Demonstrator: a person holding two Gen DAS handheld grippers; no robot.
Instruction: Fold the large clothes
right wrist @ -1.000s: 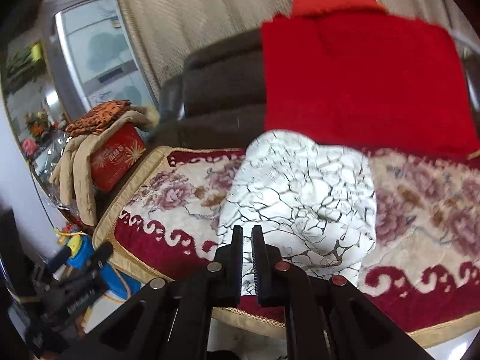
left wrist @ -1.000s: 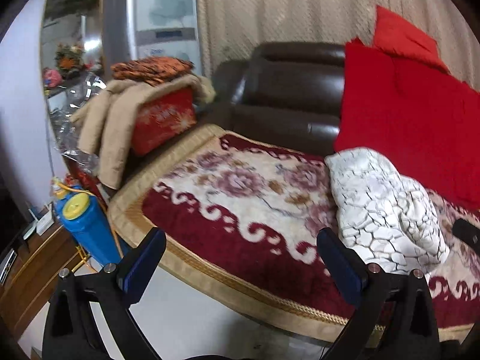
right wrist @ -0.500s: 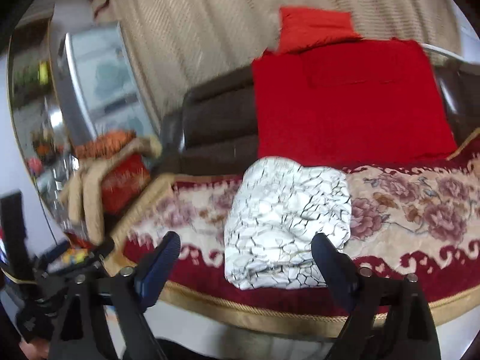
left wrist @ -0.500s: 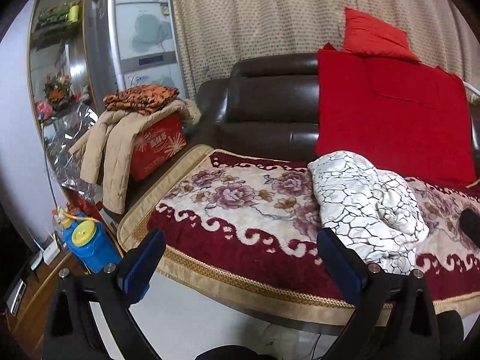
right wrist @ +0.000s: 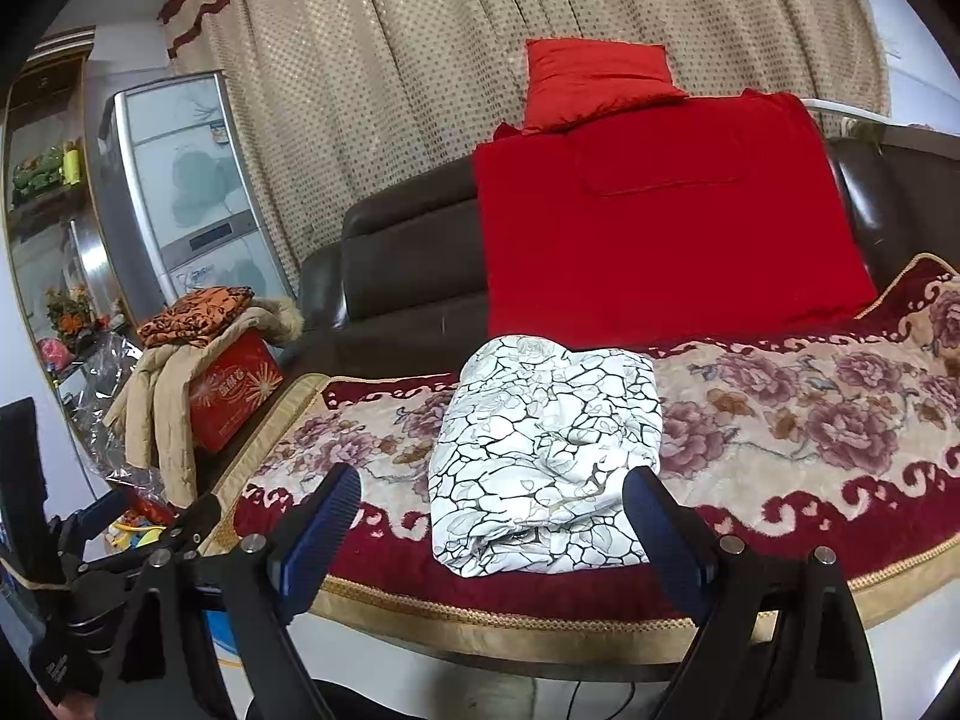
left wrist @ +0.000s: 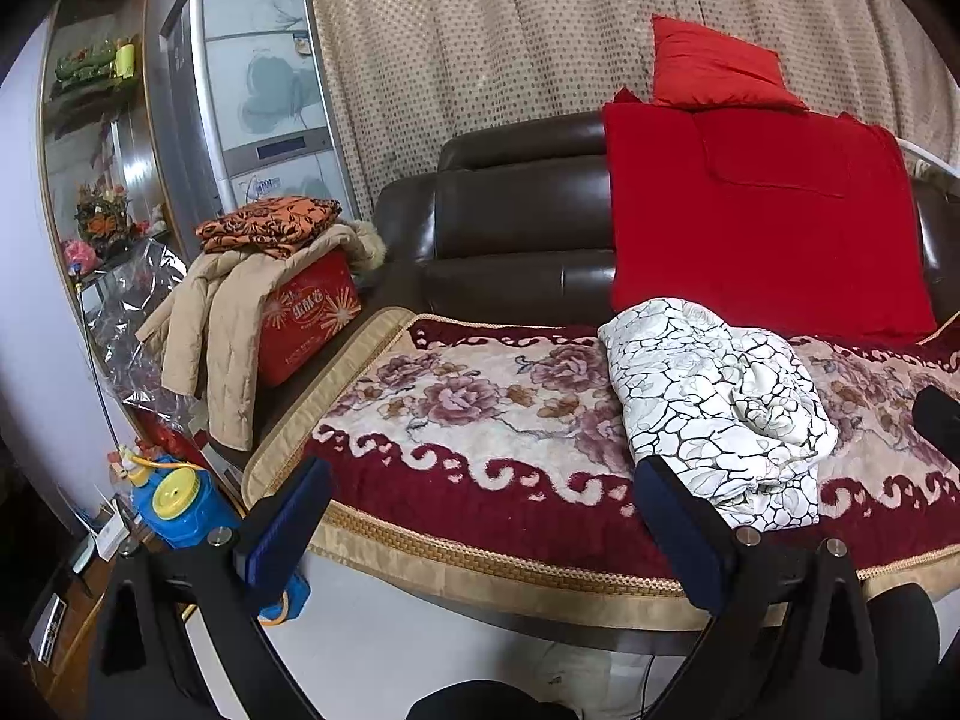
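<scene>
A white garment with a dark crackle pattern (right wrist: 546,450) lies folded in a compact bundle on the floral sofa cover (right wrist: 780,420), near its front edge. My right gripper (right wrist: 489,531) hangs open in front of the bundle, short of the sofa edge, with nothing between its blue pads. In the left wrist view the same bundle (left wrist: 714,402) lies to the right of centre. My left gripper (left wrist: 486,522) is also open and empty, held off the sofa's front edge and left of the garment. The right gripper's black tip (left wrist: 936,420) shows at the far right.
A red blanket (right wrist: 660,228) and a red cushion (right wrist: 594,78) cover the brown leather sofa back (left wrist: 516,228). A red box (left wrist: 306,318) draped with a beige coat and an orange cloth stands at the sofa's left end. A blue container (left wrist: 174,498) sits on the floor.
The right gripper went from shut to wide open. Both grippers drew back from the sofa and rose a little. The folded garment stays on the cover.
</scene>
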